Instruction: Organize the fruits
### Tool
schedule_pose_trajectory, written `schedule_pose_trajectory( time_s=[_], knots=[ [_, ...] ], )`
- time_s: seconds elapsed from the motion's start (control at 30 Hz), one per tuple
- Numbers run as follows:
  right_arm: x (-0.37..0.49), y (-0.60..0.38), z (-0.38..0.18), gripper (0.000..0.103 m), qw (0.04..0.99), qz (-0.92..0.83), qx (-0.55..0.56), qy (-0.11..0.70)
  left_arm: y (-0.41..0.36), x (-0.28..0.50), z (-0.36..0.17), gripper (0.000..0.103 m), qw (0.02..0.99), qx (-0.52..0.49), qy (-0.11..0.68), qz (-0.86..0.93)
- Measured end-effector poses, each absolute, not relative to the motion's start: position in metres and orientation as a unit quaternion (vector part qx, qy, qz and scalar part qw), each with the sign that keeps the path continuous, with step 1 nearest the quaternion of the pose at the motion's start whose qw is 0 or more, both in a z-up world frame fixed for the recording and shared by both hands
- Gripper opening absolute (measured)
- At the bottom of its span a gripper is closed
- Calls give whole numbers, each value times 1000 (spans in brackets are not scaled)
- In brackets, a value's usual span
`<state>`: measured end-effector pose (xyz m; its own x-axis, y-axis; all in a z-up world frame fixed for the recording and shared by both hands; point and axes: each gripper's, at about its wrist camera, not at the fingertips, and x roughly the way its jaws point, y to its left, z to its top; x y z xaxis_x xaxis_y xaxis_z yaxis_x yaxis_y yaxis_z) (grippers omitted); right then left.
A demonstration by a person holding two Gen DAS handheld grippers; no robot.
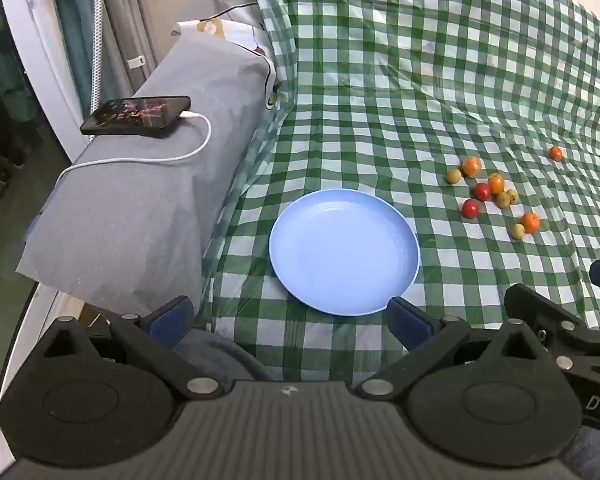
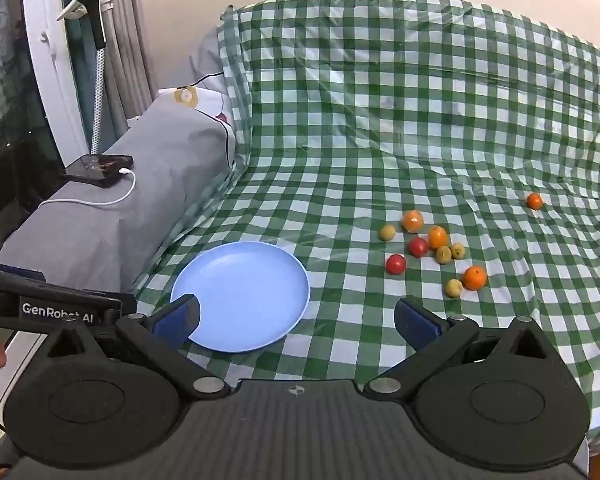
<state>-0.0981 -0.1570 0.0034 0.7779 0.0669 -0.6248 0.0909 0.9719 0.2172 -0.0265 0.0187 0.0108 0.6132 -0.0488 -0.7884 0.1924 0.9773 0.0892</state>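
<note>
Left claw agape, right claw agape, plate part-hidden

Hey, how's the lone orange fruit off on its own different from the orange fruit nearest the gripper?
The lone orange fruit lies apart from the cluster, farther back on the checked cloth; the nearest orange fruit sits at the cluster's near edge, beside a small yellow-green fruit. The lone one looks smaller and redder. Both are round, resting on the cloth, outside the blue plate.

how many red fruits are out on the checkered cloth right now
2. One red fruit sits inside the cluster beside an orange one; the other red fruit lies nearer the blue plate. None looks hidden.
</note>
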Motion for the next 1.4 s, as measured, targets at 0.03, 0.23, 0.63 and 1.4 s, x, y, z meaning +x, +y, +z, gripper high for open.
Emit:
schedule_pose_trajectory(
  time_s=[0.03,0.23,0.63,1.4],
  knots=[
    [-95,-152,7,102,934,-8,116,339,19,-26,11,103,895,82,434,-68],
    [-104,-147,7,102,933,3,116,341,23,-31,13,103,895,83,433,-68],
    [-106,-145,10,102,930,-5,121,347,22,-36,18,103,894,89,433,-72],
    [-107,-139,6,102,929,-11,119,349,24,-37,12,103,892,83,439,-62]
  ],
)
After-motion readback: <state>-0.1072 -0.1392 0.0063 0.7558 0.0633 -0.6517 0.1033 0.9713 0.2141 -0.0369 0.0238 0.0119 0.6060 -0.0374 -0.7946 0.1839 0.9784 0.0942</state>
